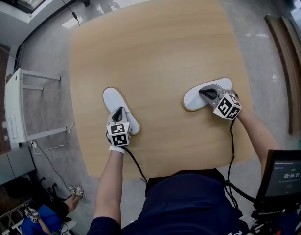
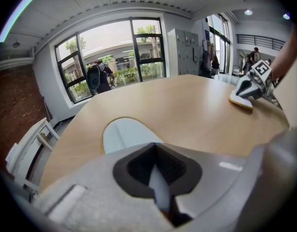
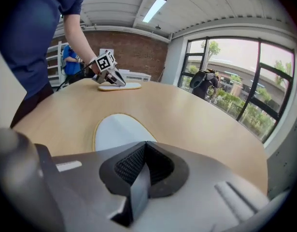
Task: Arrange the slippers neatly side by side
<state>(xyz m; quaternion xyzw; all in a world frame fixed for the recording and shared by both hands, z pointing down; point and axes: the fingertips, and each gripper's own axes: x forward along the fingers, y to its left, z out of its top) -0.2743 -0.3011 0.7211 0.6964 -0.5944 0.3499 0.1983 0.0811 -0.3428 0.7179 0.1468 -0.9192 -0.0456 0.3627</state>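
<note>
Gripping two slippers that lie well apart on the table

Each slipper is flat and white, with a thin tan edge round the sole and a rounded end. On the pale wooden table [image 1: 160,48], the left slipper [image 1: 112,100] lies at about 8 o'clock, its bare end pointing to 11 o'clock. The right slipper [image 1: 193,97] lies at about 4 o'clock, its length running from 8 to 2 o'clock, so the two are not parallel.

The left gripper [image 1: 119,114] is clenched on a thin pale band of the left slipper. The right gripper [image 1: 207,91] is likewise clamped on a grey band of the right slipper. Each covers the middle of its slipper, so the uppers cannot be made out.

Bare tabletop lies between the slippers. On the floor, a white rack [image 1: 15,106] stands at 9 o'clock and a monitor [image 1: 287,173] at 4 o'clock. A black cable [image 1: 232,151] hangs from the right gripper.
</note>
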